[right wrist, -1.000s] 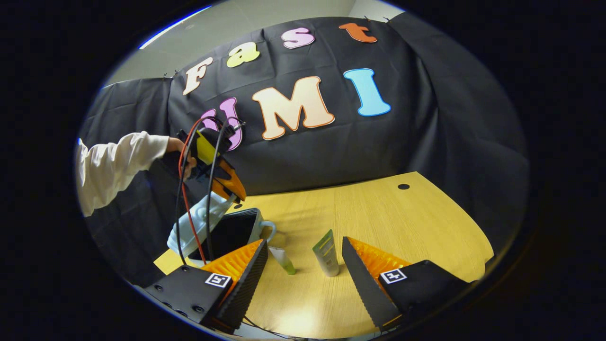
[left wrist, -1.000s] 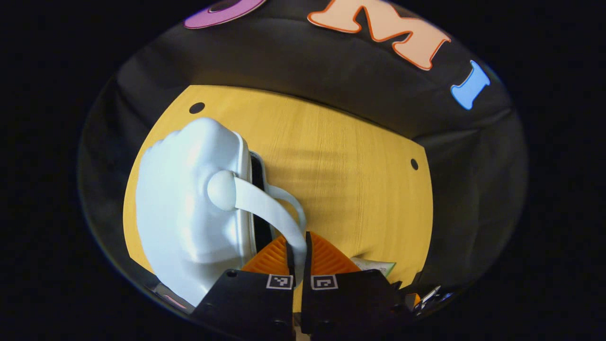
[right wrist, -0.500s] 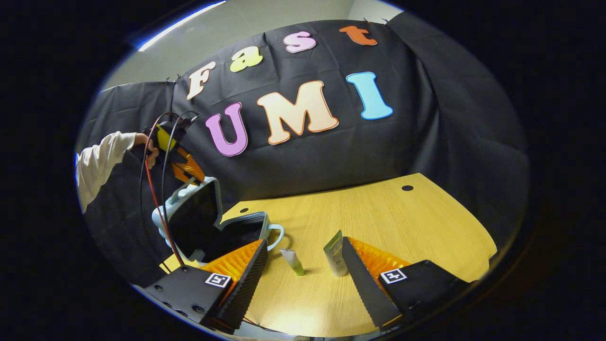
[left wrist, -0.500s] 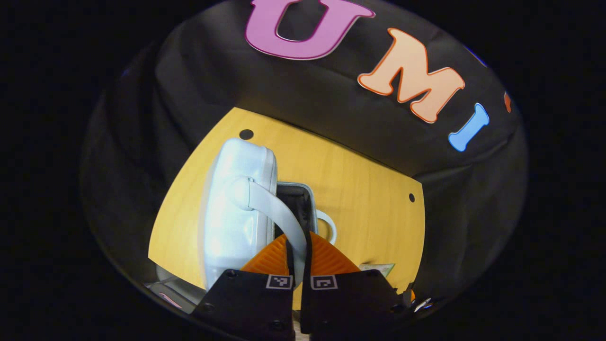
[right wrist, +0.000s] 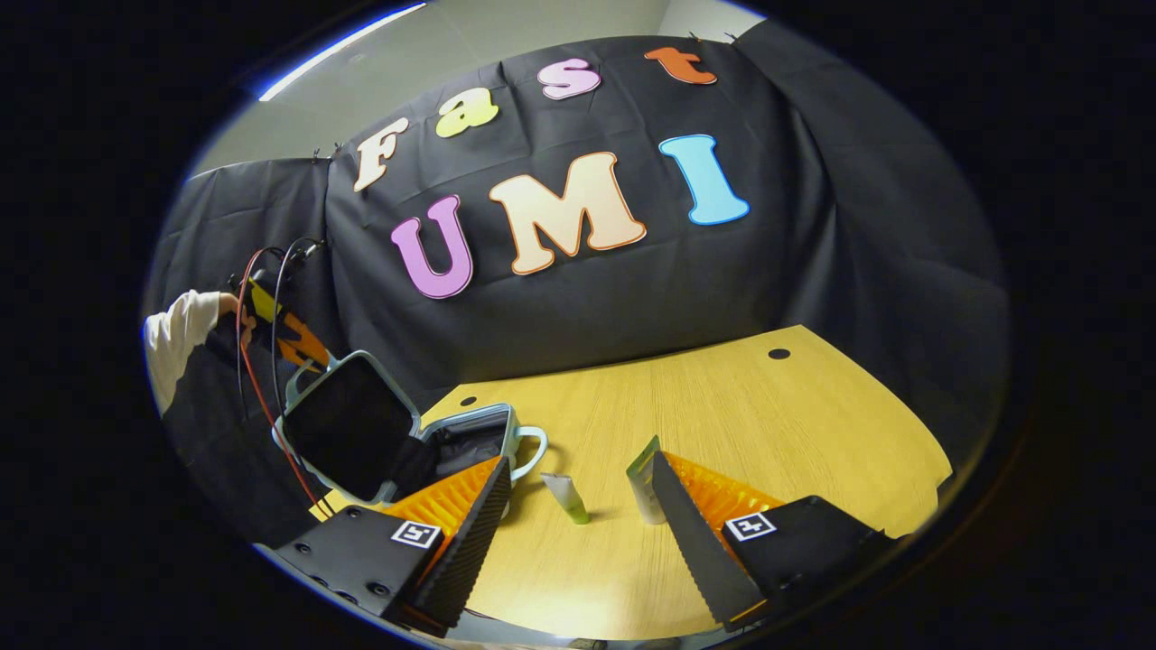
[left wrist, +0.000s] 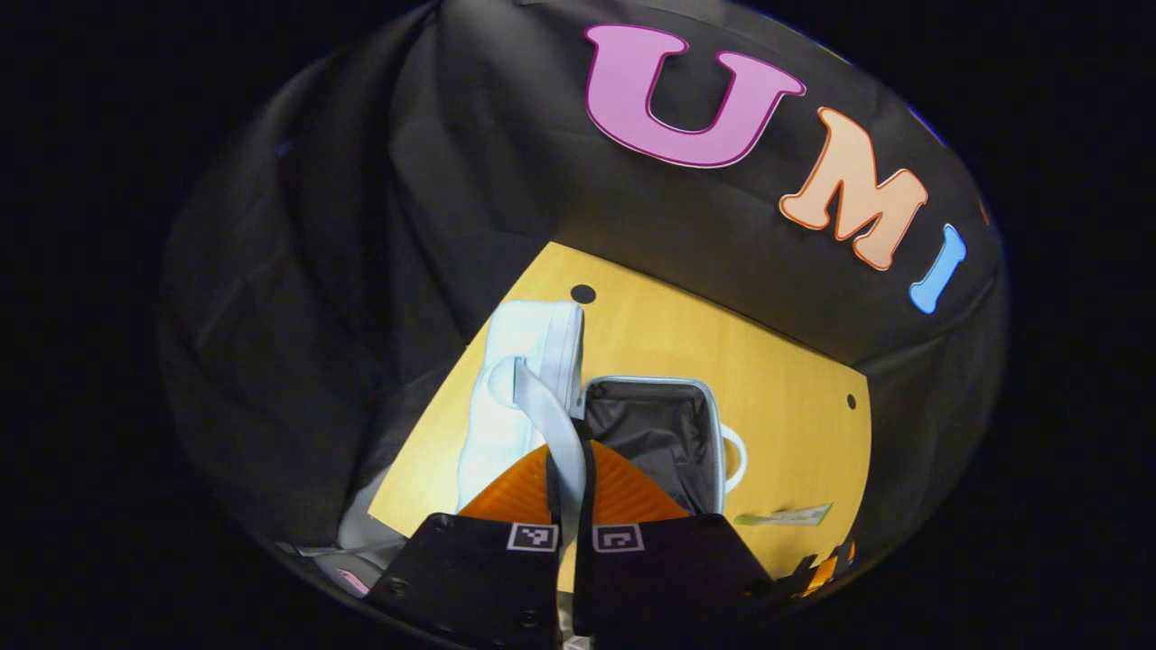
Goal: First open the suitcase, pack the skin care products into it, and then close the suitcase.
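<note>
A pale blue suitcase [left wrist: 515,397] lies open on the yellow table [left wrist: 777,397], its lid [right wrist: 348,429] swung up past vertical and its dark-lined base [left wrist: 659,433] exposed. My left gripper [left wrist: 569,469] is shut on the lid's handle strap [left wrist: 551,424]. It also appears far left in the right gripper view, held by a hand [right wrist: 230,311] above the lid. My right gripper [right wrist: 578,506] hangs open low over the table. Between its fingers stand a small green-tipped tube [right wrist: 567,498] and a taller white-and-green tube [right wrist: 643,483]. One tube [left wrist: 784,516] lies right of the base.
The table has round cable holes [right wrist: 778,354] near its back corners and its far right half [right wrist: 795,424] is bare wood. A white sleeve [right wrist: 176,343] reaches in from the left. The black cloth wall stands close behind the table.
My left gripper pulled the lid up and back to the left by its handle, so the suitcase went from barely ajar to wide open. My right gripper barely moved.
</note>
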